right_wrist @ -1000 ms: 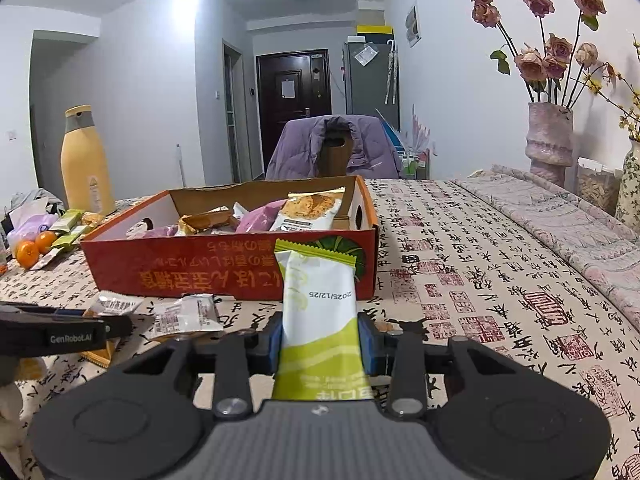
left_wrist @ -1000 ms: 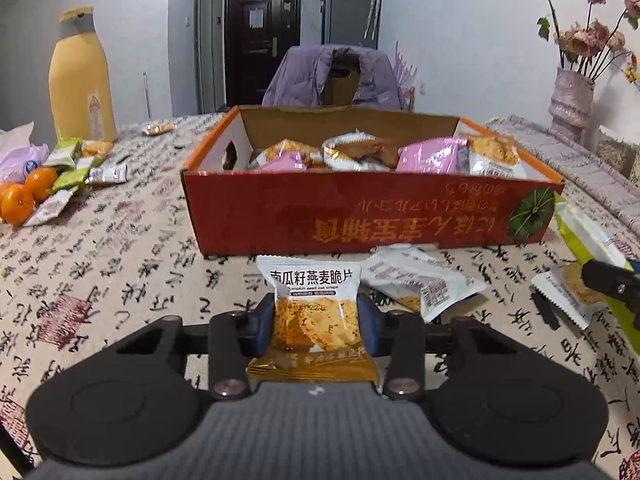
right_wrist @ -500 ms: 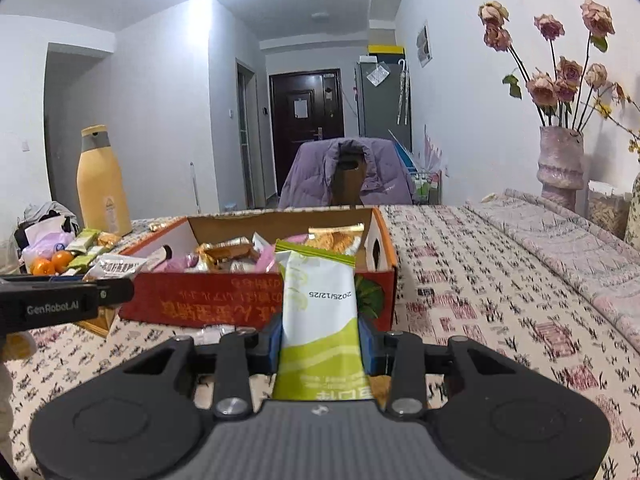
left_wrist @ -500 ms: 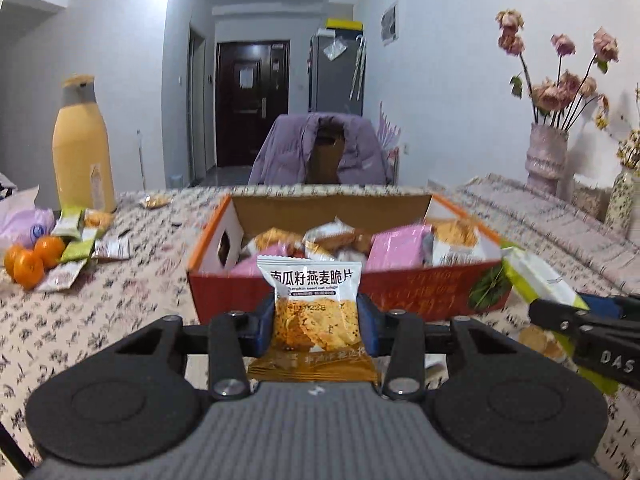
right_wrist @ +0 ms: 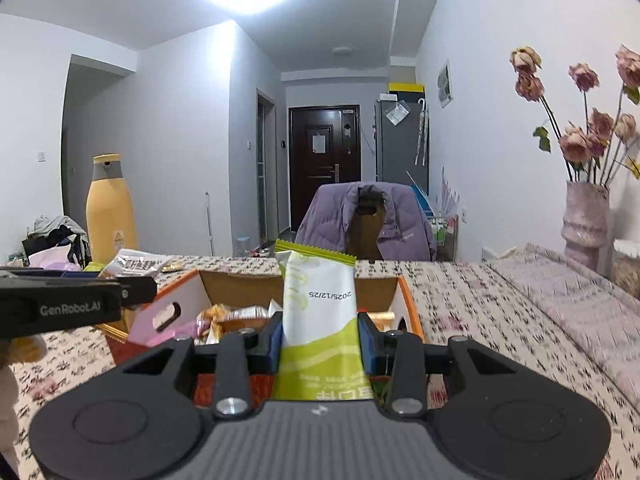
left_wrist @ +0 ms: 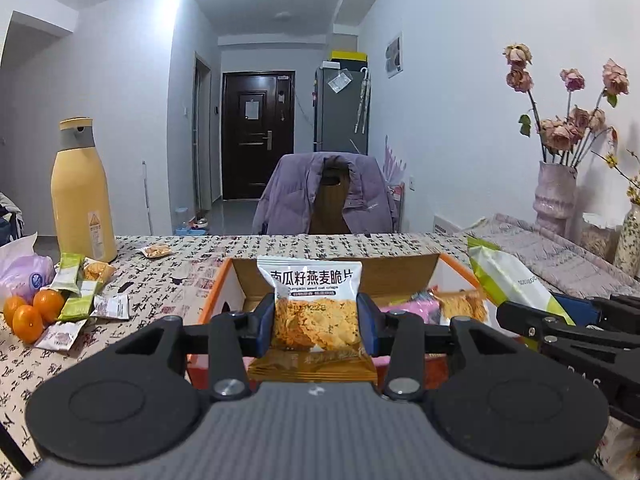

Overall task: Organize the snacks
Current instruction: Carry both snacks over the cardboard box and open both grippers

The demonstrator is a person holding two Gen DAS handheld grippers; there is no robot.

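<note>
Through my left camera, my left hand-held gripper (left_wrist: 316,322) is clamped on the oat crisp packet (left_wrist: 312,312), its pads pressing both side edges. The packet stands upright, white at the top with printed characters, clear in the middle so the golden crisps show, orange at the bottom. It hangs just in front of the box (left_wrist: 340,276), above its near wall. The box is open-topped cardboard, red outside with an orange rim, and already holds pink and orange packets. To the right of the box, my right hand-held gripper (left_wrist: 516,312) carries a green and white packet (left_wrist: 508,280) over the box's right end. Left of the box, loose packets (left_wrist: 80,296) and oranges (left_wrist: 32,314) lie on the worktop (left_wrist: 168,280) near a yellow bottle (left_wrist: 82,200).

Through my right camera, my right hand-held gripper (right_wrist: 319,334) is closed narrow on the green and white packet (right_wrist: 320,312), a long flat sachet with a crimped green top edge and an upside-down date print. It stands upright just short of the box (right_wrist: 404,300), over its near wall. My left hand-held gripper (right_wrist: 132,290) shows at the left of the box with its packet (right_wrist: 138,264).

I judge this the carrying step, both packets held clear of the worktop. Next I need to bring each forward past the near wall, lower it over a free spot among the packets inside, and only then let go, so neither catches the rim or falls outside.
</note>
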